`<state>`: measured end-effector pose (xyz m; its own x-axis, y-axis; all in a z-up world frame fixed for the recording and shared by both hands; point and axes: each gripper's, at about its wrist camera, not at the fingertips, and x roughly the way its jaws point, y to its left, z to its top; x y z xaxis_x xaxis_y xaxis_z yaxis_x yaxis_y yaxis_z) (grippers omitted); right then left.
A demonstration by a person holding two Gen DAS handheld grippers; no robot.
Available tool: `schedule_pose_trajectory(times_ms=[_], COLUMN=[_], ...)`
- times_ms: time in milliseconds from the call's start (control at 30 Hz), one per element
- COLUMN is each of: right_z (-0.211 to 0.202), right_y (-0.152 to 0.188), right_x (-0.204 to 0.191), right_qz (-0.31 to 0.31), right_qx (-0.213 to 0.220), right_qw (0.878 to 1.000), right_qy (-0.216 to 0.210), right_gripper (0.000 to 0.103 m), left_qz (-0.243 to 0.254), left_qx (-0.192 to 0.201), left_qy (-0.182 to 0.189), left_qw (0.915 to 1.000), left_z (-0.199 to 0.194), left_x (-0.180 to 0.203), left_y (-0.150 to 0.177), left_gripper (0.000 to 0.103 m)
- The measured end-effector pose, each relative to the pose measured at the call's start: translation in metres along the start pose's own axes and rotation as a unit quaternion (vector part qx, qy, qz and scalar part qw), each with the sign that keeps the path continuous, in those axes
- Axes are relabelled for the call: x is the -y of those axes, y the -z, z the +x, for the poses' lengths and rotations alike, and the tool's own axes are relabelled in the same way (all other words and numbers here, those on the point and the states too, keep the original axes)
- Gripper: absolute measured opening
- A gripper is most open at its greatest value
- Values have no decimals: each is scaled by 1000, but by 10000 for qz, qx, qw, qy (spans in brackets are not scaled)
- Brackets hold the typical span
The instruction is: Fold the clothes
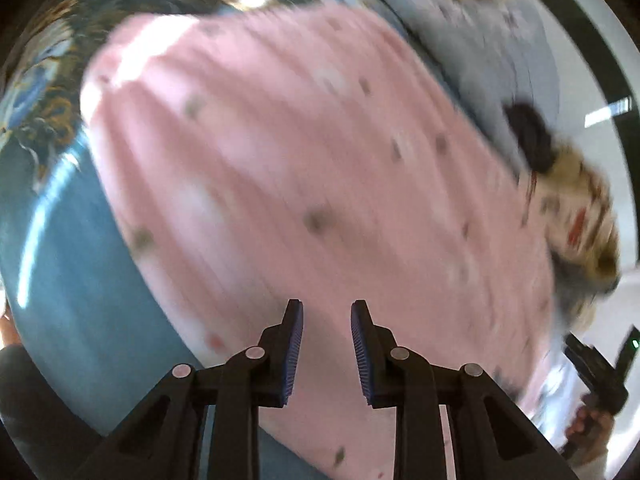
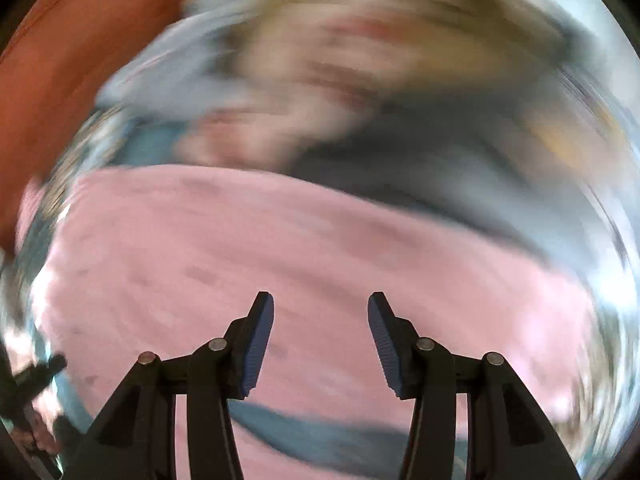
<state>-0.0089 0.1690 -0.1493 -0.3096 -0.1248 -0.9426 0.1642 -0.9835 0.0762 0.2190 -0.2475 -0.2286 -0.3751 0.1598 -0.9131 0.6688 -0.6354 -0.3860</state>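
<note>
A pink garment with small dark and white spots lies spread flat on a blue patterned cloth. Both views are blurred by motion. My left gripper is open and empty, just above the garment's near part. The garment also fills the lower half of the right wrist view. My right gripper is open and empty above it. In the left wrist view the right gripper shows at the lower right edge, held in a hand.
A pile of other clothes lies beyond the pink garment: a grey piece and a beige patterned one. In the right wrist view the pile is a blur, with an orange surface at the left.
</note>
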Motion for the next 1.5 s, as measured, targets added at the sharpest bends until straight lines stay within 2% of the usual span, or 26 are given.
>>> schedule_pose_trajectory(times_ms=[67,133,200,267,400,500,567,667,733,767,800,833,900,967,1033,1167,1300,1367,1400,1500], right_z=[-13,-22,-26,-29,-17,-4,4,20,27,29,31,30,24,6,-12,5,7,-3,-10,-29], right_y=[42,79,114,149,181,174,161,140,130,126,122,119,114,112,119,135,137,139,140,143], right_x=[84,145,190,233,265,265,262,256,252,249,246,243,239,237,241,255,253,255,255,258], right_qz=[1058,1969,2855,3726,4778,5045,5093,5123,5114,5105,5096,5044,4887,4594,4398,4564,4685,4582,4514,4309], right_qx=[-27,8,126,259,688,979,1133,1097,1016,966,916,901,917,1187,1424,935,854,874,891,938], right_qw=[9935,9786,9566,9262,8755,8550,8477,8435,8454,8474,8494,8530,8622,8757,8839,8828,8771,8827,8862,8964], right_qy=[409,600,575,509,-222,-703,-963,-1181,-1159,-1090,-1020,-988,-970,-893,-714,-611,-622,-572,-541,-447], right_gripper=[51,50,51,51,51,51,51,50,50,43,23,13,9,8,7,7,11,12,18,26], left_qz=[286,505,547,529,458,398,375,366,371,375,377,378,384,362,317,316,245,172,123,-21], left_qx=[-174,-326,-338,-255,-51,33,96,196,261,282,292,297,314,331,329,223,267,320,349,415], left_qy=[-244,-467,-583,-629,-719,-743,-755,-767,-771,-774,-771,-767,-760,-731,-694,-660,-562,-483,-438,-276], left_qw=[9991,9971,9962,9963,9964,9964,9964,9962,9960,9959,9959,9959,9959,9961,9965,9971,9978,9982,9984,9988], left_z=[13,23,23,18,4,-4,-9,-16,-21,-22,-23,-22,-22,-18,-18,-15,-19,-22,-24,-27], left_x=[14,23,24,24,21,18,16,14,13,13,13,16,20,22,18,17,14,11,9,2], left_y=[17,31,35,35,37,40,41,45,48,50,52,53,60,57,55,55,53,51,50,45], left_gripper=[28,28,28,28,28,28,28,28,28,28,28,28,28,28,28,28,28,28,28,28])
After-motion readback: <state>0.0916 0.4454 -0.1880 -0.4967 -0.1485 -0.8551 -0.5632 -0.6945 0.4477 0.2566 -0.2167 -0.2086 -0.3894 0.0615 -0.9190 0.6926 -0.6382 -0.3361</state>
